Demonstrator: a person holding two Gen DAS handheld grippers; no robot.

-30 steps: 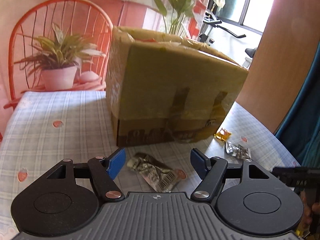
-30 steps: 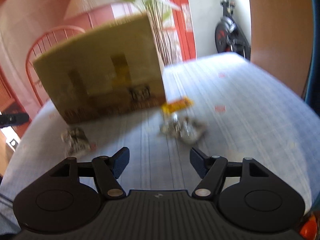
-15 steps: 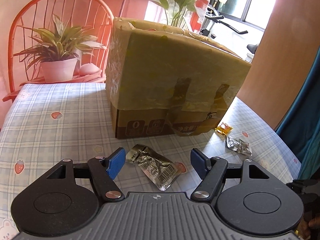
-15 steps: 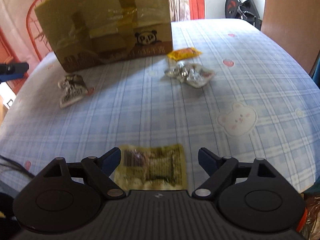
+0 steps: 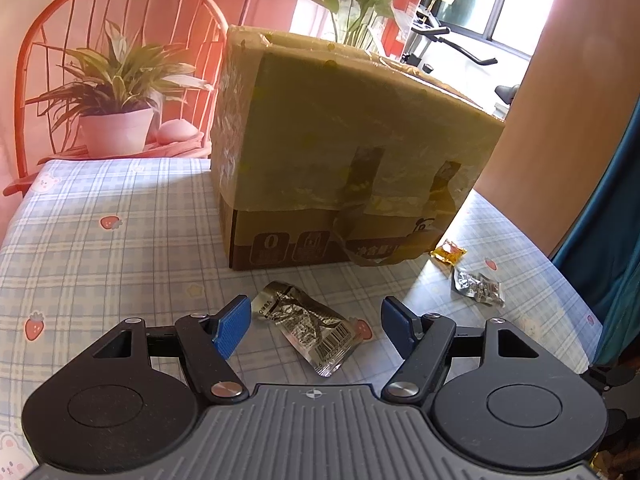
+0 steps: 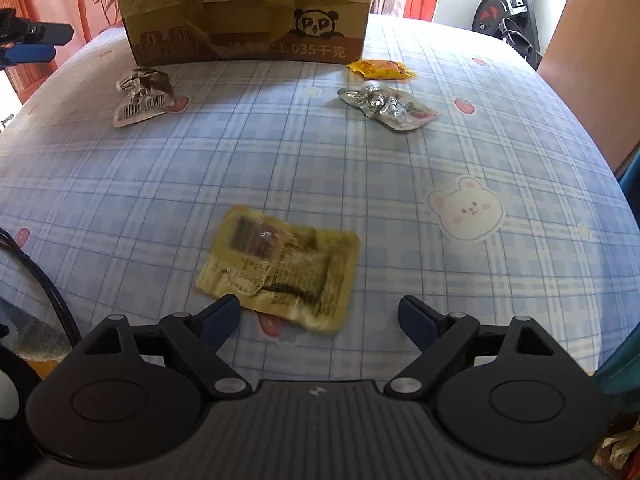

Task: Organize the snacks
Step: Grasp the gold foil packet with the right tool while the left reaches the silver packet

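Through my left wrist camera, my left gripper (image 5: 316, 322) hangs over the checked tablecloth (image 5: 120, 256) with its blue pads spread and nothing pinched. A crumpled silver snack packet with a barcode (image 5: 308, 322) lies on the cloth in the gap between them, touching neither pad. At twelve o'clock stands the taped cardboard box (image 5: 344, 144). At two o'clock, near the box's corner, lie a small orange sachet (image 5: 448, 251) and, just beside it, a shiny foil packet (image 5: 478, 290). A potted plant (image 5: 116, 92) sits on an orange chair (image 5: 120, 12) at ten o'clock.

Through my right wrist camera, my right gripper (image 6: 320, 316) has its jaws opening, empty. A flat yellow snack packet (image 6: 280, 268) lies at twelve o'clock just ahead of my fingertips, its near edge reaching into the gap, untouched as far as I can see. The box (image 6: 248, 12) stands far at twelve, the barcode packet (image 6: 142, 96) at eleven, the orange sachet (image 6: 380, 69) and foil packet (image 6: 386, 106) at one. My left gripper's tip (image 6: 28, 42) shows at ten.
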